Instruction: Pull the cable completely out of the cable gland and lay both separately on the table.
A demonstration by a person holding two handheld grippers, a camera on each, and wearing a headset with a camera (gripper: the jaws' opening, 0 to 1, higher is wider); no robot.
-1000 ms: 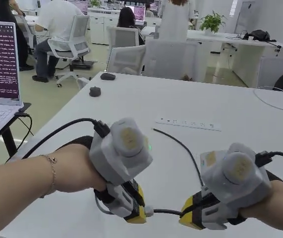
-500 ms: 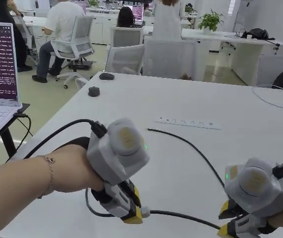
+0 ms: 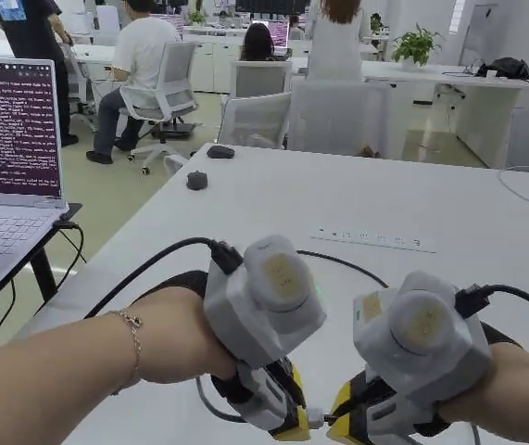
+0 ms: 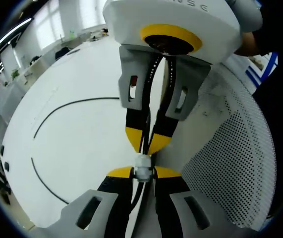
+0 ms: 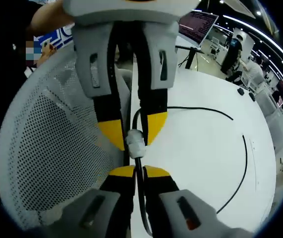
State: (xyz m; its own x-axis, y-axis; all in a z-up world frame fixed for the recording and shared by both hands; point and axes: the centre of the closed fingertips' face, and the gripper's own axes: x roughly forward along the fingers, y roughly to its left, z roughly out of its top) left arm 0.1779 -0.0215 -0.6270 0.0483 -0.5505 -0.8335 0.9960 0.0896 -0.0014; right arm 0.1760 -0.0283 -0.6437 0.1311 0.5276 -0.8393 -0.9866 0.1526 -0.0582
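Observation:
Low over the near edge of the white table (image 3: 412, 195), my two grippers meet tip to tip. My left gripper (image 3: 294, 428) is shut on the small white cable gland (image 4: 142, 166), which shows between the yellow tips (image 3: 316, 418). Facing it, my right gripper (image 3: 342, 428) is shut on the thin black cable (image 5: 139, 174) just behind the gland (image 5: 134, 141). My left gripper (image 4: 142, 172) has the right one's jaws right above it. The cable (image 3: 343, 262) trails in a long curve over the table (image 4: 82, 101) behind the grippers.
An open laptop (image 3: 14, 139) stands on a stand at the left. A white power strip (image 3: 375, 239) and two dark mice (image 3: 196, 180) lie farther back. A white mesh chair (image 4: 230, 163) is close under the grippers. Office chairs and people fill the background.
Half a second ago my right gripper was far out to the right with cable stretched between the two. Now it is back at the gland, tips almost touching. The head camera has tilted up slightly.

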